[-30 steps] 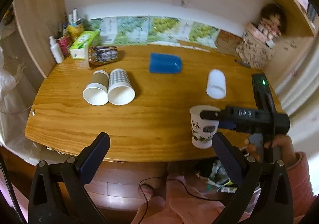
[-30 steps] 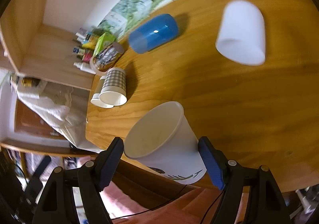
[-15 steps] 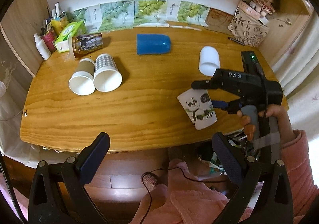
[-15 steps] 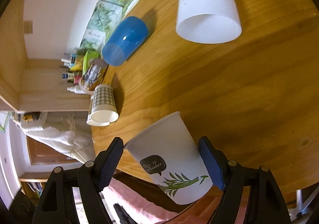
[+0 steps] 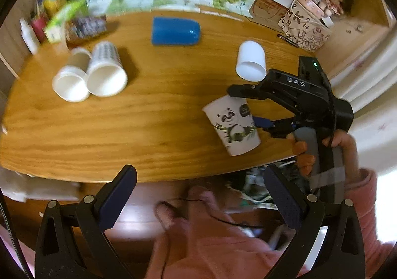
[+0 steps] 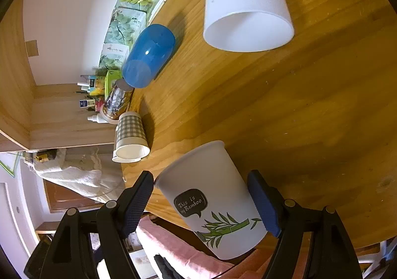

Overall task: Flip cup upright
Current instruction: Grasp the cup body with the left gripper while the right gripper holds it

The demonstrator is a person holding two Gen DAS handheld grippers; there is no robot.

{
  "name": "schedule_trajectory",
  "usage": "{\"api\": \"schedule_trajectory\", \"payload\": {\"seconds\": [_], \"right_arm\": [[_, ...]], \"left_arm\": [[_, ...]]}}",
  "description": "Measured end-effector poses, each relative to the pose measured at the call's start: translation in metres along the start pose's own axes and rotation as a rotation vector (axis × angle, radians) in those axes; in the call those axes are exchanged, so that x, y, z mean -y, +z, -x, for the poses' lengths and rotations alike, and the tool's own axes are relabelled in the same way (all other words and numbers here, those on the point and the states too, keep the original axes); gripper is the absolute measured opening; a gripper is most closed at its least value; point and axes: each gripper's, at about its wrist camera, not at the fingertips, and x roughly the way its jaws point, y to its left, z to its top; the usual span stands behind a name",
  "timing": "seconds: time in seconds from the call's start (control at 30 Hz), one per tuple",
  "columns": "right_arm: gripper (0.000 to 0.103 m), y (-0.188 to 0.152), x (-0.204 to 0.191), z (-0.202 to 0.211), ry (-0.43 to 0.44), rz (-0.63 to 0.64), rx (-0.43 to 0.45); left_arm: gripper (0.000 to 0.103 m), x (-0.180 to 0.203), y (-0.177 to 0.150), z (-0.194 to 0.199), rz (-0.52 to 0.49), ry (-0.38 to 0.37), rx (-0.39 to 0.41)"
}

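Note:
My right gripper (image 6: 201,198) is shut on a white paper cup with a panda and bamboo print (image 6: 211,194). It holds the cup tilted over the wooden table (image 6: 310,105) near the front edge. The left wrist view shows the same cup (image 5: 230,127) leaning left, pinched by the right gripper (image 5: 244,108) near its rim. My left gripper (image 5: 198,192) is open and empty, off the table in front of its front edge.
Other cups lie on their sides: a white plastic one (image 5: 251,60), a blue one (image 5: 175,31), a checked one (image 5: 106,69) and a brown one (image 5: 72,75). Bottles and boxes (image 5: 52,18) crowd the back left. A doll and basket (image 5: 310,23) stand back right.
The right gripper has turned the panda cup from upright with the mouth showing to a tilt with its side showing. The left gripper's view has shifted a little.

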Motion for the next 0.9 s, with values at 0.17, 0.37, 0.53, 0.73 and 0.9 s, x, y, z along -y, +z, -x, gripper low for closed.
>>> {"api": "schedule_trajectory", "payload": {"seconds": [0.17,0.37,0.53,0.73,0.9], "right_arm": [[0.079,0.002,0.008,0.001,0.057,-0.035,-0.007],[0.08,0.004,0.013,0.002,0.067,-0.044,-0.025],[0.08,0.007,0.015,0.004,0.078,-0.045,-0.046],[0.08,0.013,0.013,0.01,0.076,-0.019,-0.072],[0.08,0.02,0.009,0.018,0.084,0.009,-0.087]], "left_arm": [[0.102,-0.002,0.012,-0.026,0.06,-0.069,-0.048],[0.102,-0.004,0.027,-0.055,0.127,-0.119,-0.097],[0.102,-0.01,0.035,-0.074,0.2,-0.15,-0.116],[0.101,-0.02,0.037,-0.095,0.289,-0.142,-0.163],[0.097,-0.026,0.04,-0.104,0.353,-0.162,-0.182]]}}
